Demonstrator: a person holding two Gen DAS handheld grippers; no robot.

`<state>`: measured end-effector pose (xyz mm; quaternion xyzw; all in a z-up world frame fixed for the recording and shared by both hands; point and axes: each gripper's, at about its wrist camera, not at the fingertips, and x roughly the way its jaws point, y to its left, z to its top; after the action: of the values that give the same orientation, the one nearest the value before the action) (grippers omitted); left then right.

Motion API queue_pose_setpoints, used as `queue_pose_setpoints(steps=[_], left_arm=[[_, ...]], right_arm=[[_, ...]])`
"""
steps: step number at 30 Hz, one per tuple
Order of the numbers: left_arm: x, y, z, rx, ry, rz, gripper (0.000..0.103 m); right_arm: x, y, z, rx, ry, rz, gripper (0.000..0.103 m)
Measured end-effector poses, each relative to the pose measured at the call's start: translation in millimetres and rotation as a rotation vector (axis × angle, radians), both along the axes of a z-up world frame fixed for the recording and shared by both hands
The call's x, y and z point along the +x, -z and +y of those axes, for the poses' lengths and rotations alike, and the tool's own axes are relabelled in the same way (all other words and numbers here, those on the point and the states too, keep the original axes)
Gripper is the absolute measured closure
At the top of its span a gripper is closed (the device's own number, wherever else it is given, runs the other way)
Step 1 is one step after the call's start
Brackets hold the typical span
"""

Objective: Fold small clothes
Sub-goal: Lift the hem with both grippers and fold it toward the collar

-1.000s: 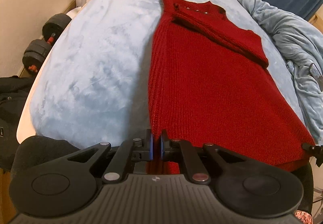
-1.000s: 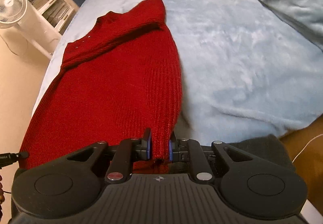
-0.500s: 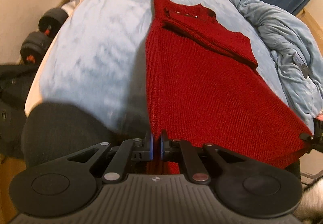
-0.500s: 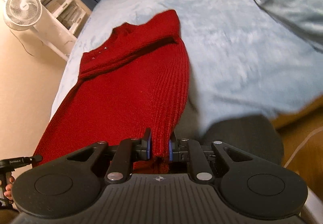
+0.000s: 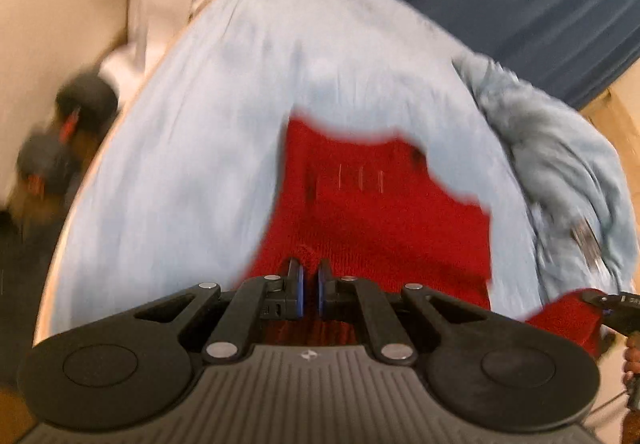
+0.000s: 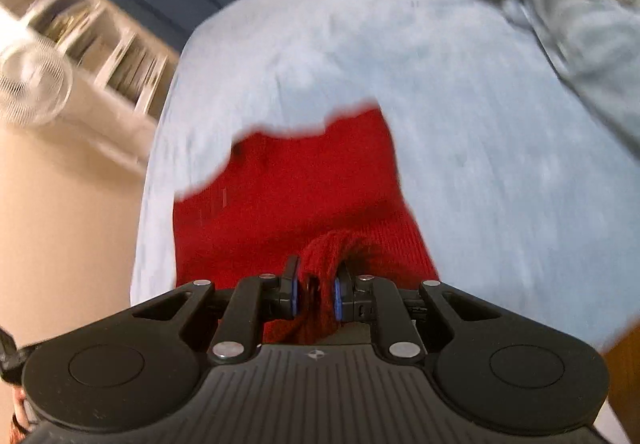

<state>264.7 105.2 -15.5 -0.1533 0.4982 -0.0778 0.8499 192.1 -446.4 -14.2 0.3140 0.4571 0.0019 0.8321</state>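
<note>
Left wrist view shows the left gripper [image 5: 309, 294] with its blue pads drawn nearly together on a thin edge of the red knit sweater [image 5: 384, 220], which spreads ahead over the pale blue bed cover [image 5: 208, 172]. Motion blur softens everything, so the weave can only just be made out near the pads. Right wrist view shows the right gripper [image 6: 316, 294] clamped on a thicker bunch of the same sweater [image 6: 304, 196], the knit gathered into a rope-like wad between the pads. At the far right edge of the left view, the other gripper's tip holds a red corner.

The garment lies on the bed with its neckline at the far end and the near hem raised off the cover in the 2 grips. I judge it soft, limp and fairly light, with a chunky ribbed knit that grips the pads well but stretches and sags between the 2 holds. It will not keep any shape by itself, so both hem corners need to travel together and level, or the middle will droop and crease. The best holds look like the 2 hem corners, pinched through both layers.

A rumpled grey-blue blanket [image 5: 560, 164] lies to the right on the bed; dumbbells [image 5: 68, 132] sit on the floor to the left, and a white fan [image 6: 34, 84] stands by shelves.
</note>
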Motion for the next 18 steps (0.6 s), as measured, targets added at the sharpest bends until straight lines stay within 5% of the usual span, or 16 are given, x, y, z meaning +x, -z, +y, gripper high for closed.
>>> queue_pose_setpoints(steps=[3, 5, 7, 10, 18], left_arm=[[118, 10, -15, -0.009, -0.062, 0.010, 0.087], [172, 21, -16, 0.056, -0.193, 0.027, 0.035], [198, 25, -13, 0.103, -0.276, -0.036, 0.013], [203, 45, -15, 0.118, -0.225, -0.092, 0.013], [169, 121, -65, 0.274, 0.034, -0.079, 0.013]], right_arm=[[95, 15, -15, -0.022, 0.155, 0.037, 0.076], [128, 30, -24, -0.086, 0.252, 0.038, 0.040], [134, 48, -33, -0.093, 0.296, 0.000, 0.037], [121, 85, -37, -0.039, 0.245, -0.057, 0.037], [109, 178, -29, -0.052, 0.256, 0.032, 0.037]])
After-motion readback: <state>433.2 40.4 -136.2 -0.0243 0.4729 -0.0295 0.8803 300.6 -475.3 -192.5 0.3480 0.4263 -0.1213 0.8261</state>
